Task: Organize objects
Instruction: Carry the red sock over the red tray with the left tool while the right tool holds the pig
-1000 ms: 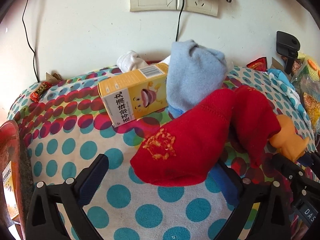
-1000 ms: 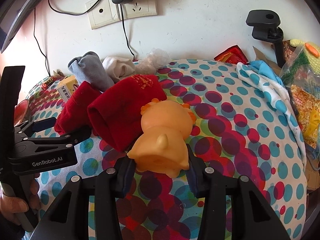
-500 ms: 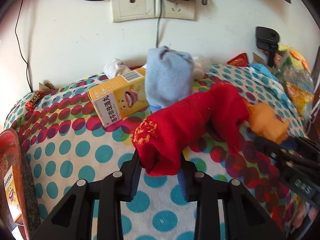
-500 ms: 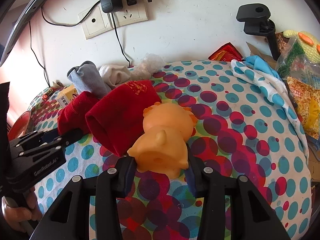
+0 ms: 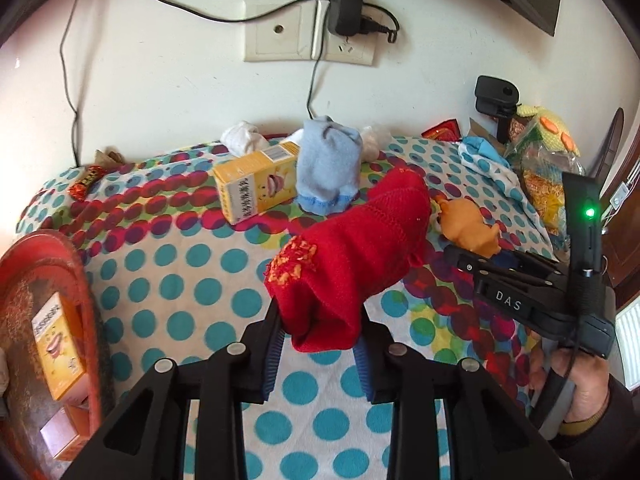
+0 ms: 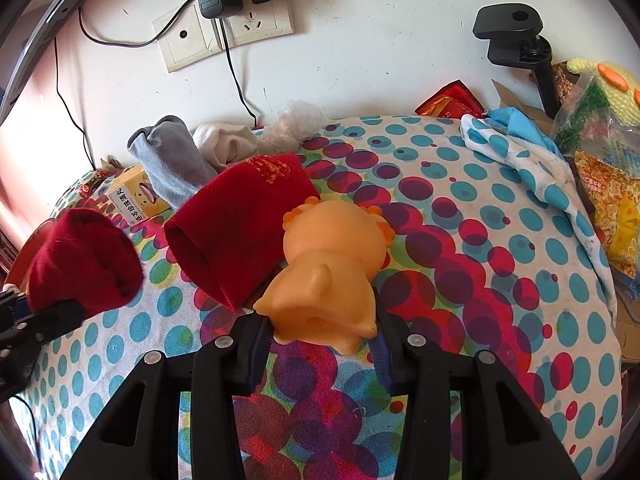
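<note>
My left gripper (image 5: 320, 332) is shut on the end of a red sock (image 5: 352, 256) and holds it off the polka-dot cloth (image 5: 168, 288). From the right wrist view that sock (image 6: 80, 260) hangs at the left above the left gripper (image 6: 48, 316). A second red sock (image 6: 240, 232) with gold embroidery lies on the cloth against an orange pig toy (image 6: 332, 264). My right gripper (image 6: 320, 336) is shut on the pig's rear end. The left wrist view shows the pig (image 5: 468, 228) beyond the right gripper (image 5: 492, 264), which a hand (image 5: 580, 384) holds.
A yellow box (image 5: 256, 184), a light blue sock (image 5: 328, 168) and a white sock (image 5: 244, 140) lie by the back wall. A red tray (image 5: 86, 292) at the left holds another yellow box (image 5: 56, 348). Snack bags (image 5: 548, 168) and a black clamp (image 5: 496, 96) crowd the right side.
My left gripper went from open around the red sock to shut on it, then lifted it up and back off the cloth. The right gripper kept still with the pig.
</note>
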### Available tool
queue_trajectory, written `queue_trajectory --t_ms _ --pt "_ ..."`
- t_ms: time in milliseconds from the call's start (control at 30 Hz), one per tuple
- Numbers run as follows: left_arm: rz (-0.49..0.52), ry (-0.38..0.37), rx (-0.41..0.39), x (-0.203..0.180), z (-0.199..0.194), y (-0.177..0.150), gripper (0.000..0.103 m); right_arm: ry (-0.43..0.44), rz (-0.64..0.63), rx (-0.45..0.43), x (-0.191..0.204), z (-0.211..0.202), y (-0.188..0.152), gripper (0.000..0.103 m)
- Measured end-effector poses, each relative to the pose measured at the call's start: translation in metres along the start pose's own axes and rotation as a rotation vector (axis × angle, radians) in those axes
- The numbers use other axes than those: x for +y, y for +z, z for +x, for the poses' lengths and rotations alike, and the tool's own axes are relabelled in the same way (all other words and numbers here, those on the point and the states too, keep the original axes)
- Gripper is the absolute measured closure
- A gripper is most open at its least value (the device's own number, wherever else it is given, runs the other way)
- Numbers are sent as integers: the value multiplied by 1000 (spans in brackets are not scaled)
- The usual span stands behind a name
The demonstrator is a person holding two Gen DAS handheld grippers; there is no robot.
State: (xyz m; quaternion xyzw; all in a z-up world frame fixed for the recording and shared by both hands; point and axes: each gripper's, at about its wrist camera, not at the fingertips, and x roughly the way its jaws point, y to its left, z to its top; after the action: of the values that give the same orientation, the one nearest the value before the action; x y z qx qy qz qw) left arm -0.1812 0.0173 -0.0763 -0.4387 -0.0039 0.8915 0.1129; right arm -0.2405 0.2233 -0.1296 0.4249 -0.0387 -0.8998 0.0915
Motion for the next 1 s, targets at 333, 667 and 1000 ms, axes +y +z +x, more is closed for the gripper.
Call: queue_trajectory --t_ms 333,667,1000 --pt "-70 46 -22 42 -45 -4 72 -10 -1 9 -1 2 0 63" --pt "-165 168 -64 114 -93 -8 72 -34 -20 13 1 2 -1 63" --pt "-242 298 -20 195 -102 -24 71 -37 -44 17 4 3 -2 63"
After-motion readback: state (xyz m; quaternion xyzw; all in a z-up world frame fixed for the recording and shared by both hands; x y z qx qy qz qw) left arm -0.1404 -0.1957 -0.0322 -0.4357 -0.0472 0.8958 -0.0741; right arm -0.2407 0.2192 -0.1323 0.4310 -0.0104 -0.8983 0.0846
